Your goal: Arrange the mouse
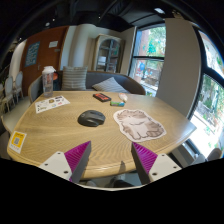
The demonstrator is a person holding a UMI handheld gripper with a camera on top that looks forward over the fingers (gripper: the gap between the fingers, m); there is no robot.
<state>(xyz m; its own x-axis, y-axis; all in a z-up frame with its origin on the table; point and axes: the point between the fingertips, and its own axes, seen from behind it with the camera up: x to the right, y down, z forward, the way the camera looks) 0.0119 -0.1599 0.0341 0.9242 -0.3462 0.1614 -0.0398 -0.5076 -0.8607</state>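
Observation:
A dark computer mouse lies on a round wooden table, well beyond my fingers and a little left of the gap between them. Next to it on the right lies a patterned, irregular-shaped mouse pad, beyond the right finger. My gripper hovers over the table's near edge. Its two fingers with magenta pads stand wide apart and nothing is between them.
A dark red flat object and a pale blue one lie at the table's far side. A paper sheet lies far left and a yellow card at the left edge. A white bottle, chairs and windows stand behind.

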